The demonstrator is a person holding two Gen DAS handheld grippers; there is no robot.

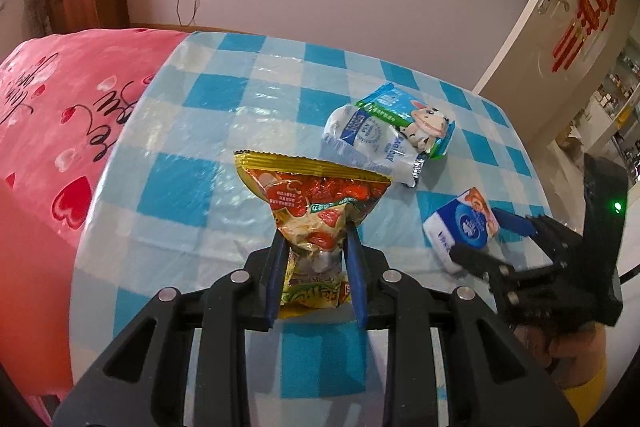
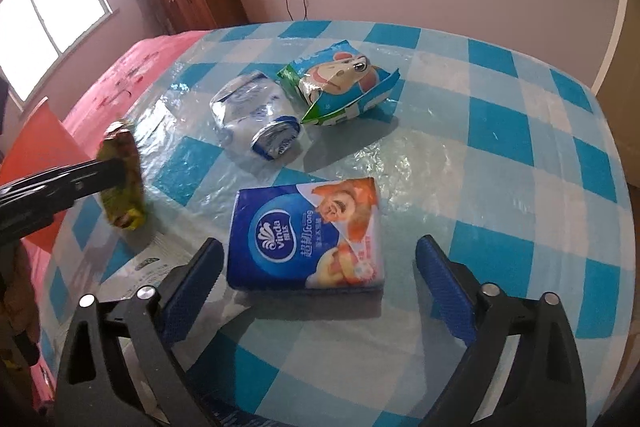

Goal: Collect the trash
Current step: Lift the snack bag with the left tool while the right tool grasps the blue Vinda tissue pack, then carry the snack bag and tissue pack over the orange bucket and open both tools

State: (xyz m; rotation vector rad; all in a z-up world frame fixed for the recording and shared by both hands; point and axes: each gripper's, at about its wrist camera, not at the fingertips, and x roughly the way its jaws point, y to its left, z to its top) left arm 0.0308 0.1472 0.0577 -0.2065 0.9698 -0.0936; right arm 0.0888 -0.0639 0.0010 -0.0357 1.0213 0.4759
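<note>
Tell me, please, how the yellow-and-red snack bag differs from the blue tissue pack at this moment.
The snack bag is crumpled and lifted off the table, pinched by the shut left gripper; the tissue pack is a flat, neat block lying on the checked tablecloth. The open right gripper only straddles the tissue pack without touching it. Both are soft packaged items on the same table.

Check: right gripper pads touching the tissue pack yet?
Apart. Right wrist view shows the right gripper open, checkered cloth visible between each pad and the tissue pack.
</note>
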